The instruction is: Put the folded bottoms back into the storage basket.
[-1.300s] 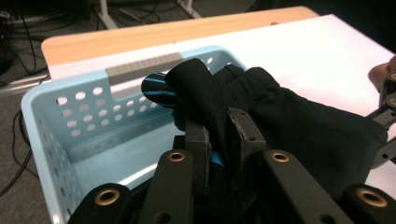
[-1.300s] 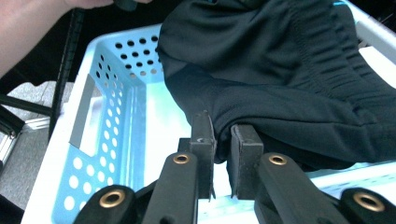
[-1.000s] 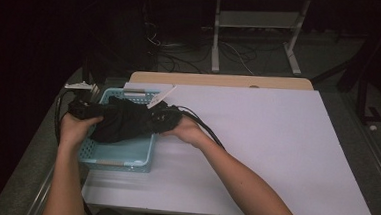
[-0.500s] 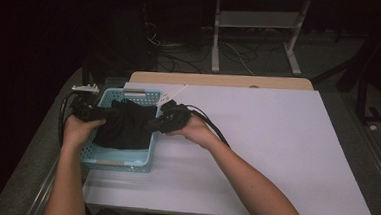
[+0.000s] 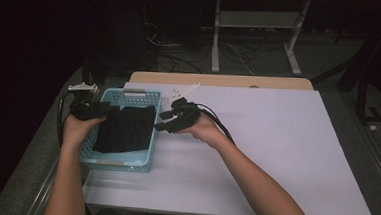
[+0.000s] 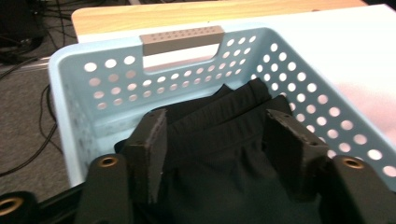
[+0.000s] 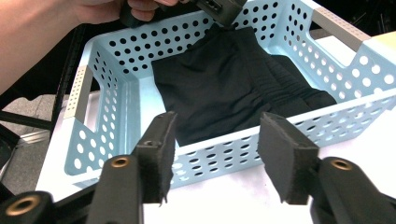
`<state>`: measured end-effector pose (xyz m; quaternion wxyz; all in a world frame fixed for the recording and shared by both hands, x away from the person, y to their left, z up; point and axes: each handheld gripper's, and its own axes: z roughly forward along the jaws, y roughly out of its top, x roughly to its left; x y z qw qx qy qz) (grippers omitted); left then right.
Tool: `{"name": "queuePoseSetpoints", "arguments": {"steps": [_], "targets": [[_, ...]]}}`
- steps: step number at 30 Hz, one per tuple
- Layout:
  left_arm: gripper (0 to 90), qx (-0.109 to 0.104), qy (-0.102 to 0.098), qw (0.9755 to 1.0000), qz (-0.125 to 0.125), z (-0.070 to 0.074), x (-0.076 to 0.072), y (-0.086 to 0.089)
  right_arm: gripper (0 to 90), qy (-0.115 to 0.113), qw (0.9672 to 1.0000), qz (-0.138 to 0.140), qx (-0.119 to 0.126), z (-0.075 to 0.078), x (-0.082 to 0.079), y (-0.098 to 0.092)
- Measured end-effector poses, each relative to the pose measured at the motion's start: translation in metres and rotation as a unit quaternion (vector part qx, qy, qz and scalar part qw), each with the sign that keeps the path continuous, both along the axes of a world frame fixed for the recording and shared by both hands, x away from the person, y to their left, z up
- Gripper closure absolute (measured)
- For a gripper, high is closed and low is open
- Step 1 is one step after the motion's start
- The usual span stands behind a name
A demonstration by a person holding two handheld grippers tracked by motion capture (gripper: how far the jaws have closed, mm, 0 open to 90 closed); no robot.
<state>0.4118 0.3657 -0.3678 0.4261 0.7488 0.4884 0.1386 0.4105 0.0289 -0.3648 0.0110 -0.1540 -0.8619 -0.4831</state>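
Observation:
A folded black garment (image 5: 127, 128) lies flat in a light blue perforated basket (image 5: 129, 92) at the table's left. My left gripper (image 5: 100, 113) sits at the basket's left wall; its jaws have just been opening and stand apart over the garment (image 6: 219, 158) without pressing on it. My right gripper (image 5: 161, 123) is just outside the basket's right wall; its jaws have just been opening too, with nothing between them. In the right gripper view the gripper (image 7: 217, 135) faces the basket wall (image 7: 116, 102) and the garment (image 7: 233, 79) behind it.
The basket stands on a white tabletop (image 5: 276, 143) with open room to its right. A wooden strip (image 5: 220, 81) runs along the far edge. Cables (image 5: 171, 61) and a white frame stand (image 5: 256, 26) are on the dark floor beyond.
Both grippers held the bunched garment over the basket; now their jaws are apart and the garment lies flat inside. The right gripper has drawn back to the right, out of the basket.

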Motion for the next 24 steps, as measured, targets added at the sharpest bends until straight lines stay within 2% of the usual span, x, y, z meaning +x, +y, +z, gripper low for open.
{"name": "queuePoseSetpoints", "arguments": {"steps": [5, 7, 12, 19, 24], "targets": [[32.9, -0.012, -0.005, 0.9997, -0.019, 0.001, 0.0, -0.008, 37.3, -0.001, 1.0, -0.003, -0.005, -0.001, 0.002, -0.004], [29.8, -0.012, -0.009, 0.9995, -0.026, 0.003, 0.0, -0.012, 34.4, -0.007, 0.9999, -0.012, -0.008, -0.001, 0.001, -0.006], [26.1, -0.017, -0.019, 0.9987, -0.044, 0.007, 0.001, -0.026, 28.1, -0.016, 0.9994, -0.023, -0.02, -0.004, -0.001, -0.015], [24.0, -0.022, -0.023, 0.9968, -0.074, 0.011, -0.001, -0.049, 25.9, -0.016, 0.9993, -0.034, -0.008, -0.008, 0.0, -0.037], [20.7, -0.032, -0.028, 0.994, -0.1, 0.012, -0.009, -0.068, 23.3, -0.016, 0.9992, -0.038, -0.002, -0.008, -0.002, -0.052]]}}
